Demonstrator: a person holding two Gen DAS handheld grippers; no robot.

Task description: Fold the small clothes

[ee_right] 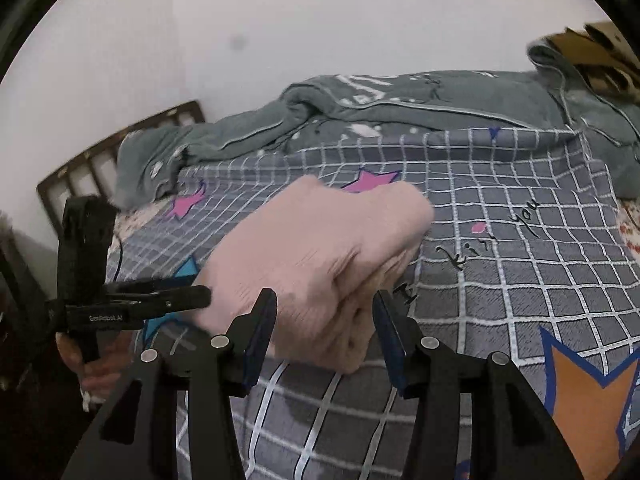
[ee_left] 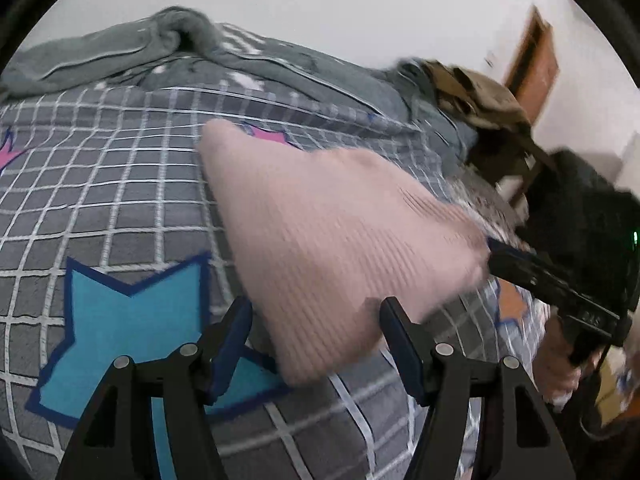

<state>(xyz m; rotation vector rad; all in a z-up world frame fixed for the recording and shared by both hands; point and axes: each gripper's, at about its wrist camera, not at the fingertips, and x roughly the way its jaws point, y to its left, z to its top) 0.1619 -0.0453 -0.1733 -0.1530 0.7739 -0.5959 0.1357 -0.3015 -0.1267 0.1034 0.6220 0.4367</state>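
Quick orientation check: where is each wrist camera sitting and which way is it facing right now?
Left wrist: on the left gripper, looking down across the grey checked bedspread at the pink ribbed knit garment; the right gripper and hand show at right.
Right wrist: on the right gripper, facing the same garment; the left gripper shows at left.
Shared: garment, bedspread, grey blanket.

A grey bedsheet point(ee_right: 520, 280) with a white grid and coloured stars covers the bed, and black handwriting is printed on it. A grey-green blanket point(ee_right: 400, 112) lies crumpled along its far edge, near the white wall point(ee_right: 320, 20). A brown headboard point(ee_right: 120, 148) stands behind, at the left.
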